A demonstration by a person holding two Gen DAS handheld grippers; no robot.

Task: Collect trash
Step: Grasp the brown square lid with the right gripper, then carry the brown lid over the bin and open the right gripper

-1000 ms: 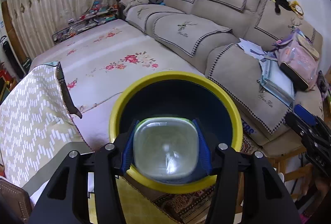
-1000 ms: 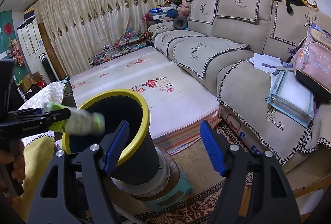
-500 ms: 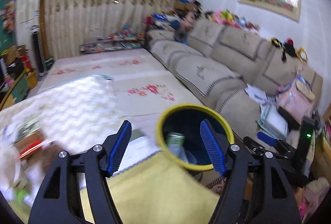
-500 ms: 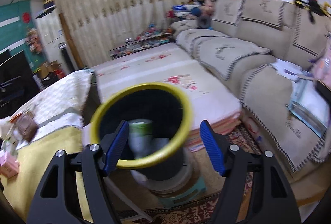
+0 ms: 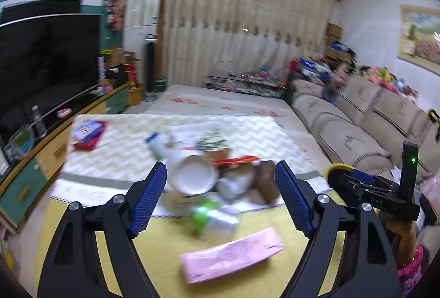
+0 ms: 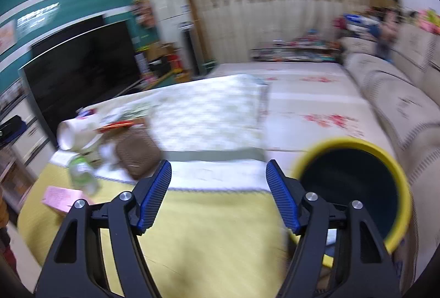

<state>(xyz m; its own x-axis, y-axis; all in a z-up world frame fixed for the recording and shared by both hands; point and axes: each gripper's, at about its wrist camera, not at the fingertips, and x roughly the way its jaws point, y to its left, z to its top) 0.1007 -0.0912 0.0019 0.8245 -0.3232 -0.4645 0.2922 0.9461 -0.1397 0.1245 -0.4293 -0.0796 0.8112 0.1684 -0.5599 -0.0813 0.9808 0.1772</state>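
Both tools were empty, jaws spread wide: the left gripper (image 5: 220, 199) faced the trash pile (image 5: 220, 179) on the table (image 6: 206, 229), the right gripper (image 6: 218, 193) hung beside the yellow-rimmed bin (image 6: 354, 188). Best bet was the plastic bottle (image 5: 214, 218), nearest and loose. Open yellow cloth left clear room; the bin sat just off the table's edge.
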